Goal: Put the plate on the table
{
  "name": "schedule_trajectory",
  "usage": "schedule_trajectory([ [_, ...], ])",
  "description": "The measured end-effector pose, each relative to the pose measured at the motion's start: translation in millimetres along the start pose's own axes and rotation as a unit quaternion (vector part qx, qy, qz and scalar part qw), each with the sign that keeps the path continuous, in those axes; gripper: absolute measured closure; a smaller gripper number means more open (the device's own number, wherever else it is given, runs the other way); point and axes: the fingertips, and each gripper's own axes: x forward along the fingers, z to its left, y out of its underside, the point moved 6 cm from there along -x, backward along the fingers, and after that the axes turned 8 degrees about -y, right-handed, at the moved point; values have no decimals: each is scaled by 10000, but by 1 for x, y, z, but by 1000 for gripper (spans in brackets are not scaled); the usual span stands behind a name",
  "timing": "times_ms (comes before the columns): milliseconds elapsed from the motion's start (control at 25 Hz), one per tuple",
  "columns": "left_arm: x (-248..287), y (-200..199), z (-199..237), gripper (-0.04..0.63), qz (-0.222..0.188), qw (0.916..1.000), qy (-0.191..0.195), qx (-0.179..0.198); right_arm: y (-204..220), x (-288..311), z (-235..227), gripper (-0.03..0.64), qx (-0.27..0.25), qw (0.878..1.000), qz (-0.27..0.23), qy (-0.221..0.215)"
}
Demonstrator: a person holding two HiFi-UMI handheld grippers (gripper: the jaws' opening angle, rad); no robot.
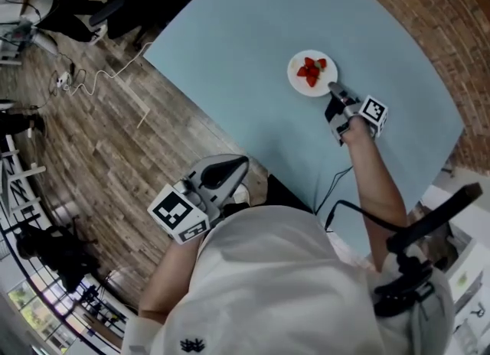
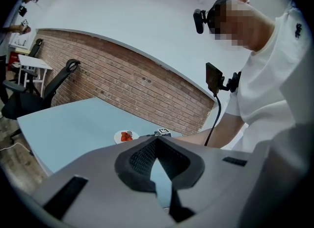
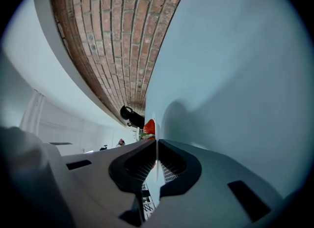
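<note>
The plate (image 1: 295,64) is small, round and white, with red strawberries (image 1: 311,71) on it. It lies flat on the blue table (image 1: 245,47), right at the tips of the right claw (image 1: 334,89), which pinch its near edge.

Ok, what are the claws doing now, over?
Right claw shut on the plate, by its rim. Left claw shut, empty, by the body. Strawberries on plate; blue table bare around it.

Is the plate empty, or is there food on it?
Not empty. The head view shows several red strawberries piled on the white plate.
</note>
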Motion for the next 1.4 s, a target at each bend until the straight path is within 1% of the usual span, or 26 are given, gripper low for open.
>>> schedule_trajectory([
  [400,-11,3,-4,595,97,9998,-90,-176,0,2,5,595,-117,9995,5,283],
  [480,-11,3,-3,595,118,9997,-83,-196,-2,3,4,595,-272,9989,23,386],
  [680,-11,3,-2,595,133,9997,-70,-203,-5,6,9,594,-919,9933,99,695],
  [800,-11,6,-5,594,124,9997,-66,-197,-9,12,12,592,-1629,9823,304,874],
  [920,-10,8,-6,595,148,9997,-63,-169,-10,14,15,555,-2257,9647,487,1269],
  [1040,-11,6,-6,595,165,9997,-67,-146,-10,15,19,541,-2725,9464,588,1633],
  [1200,-13,7,-6,595,148,9998,-80,-124,-11,12,19,532,-3201,9243,659,1970],
  [1400,-16,14,1,595,98,9999,-74,-39,-5,12,20,532,-3457,9153,635,1968],
])
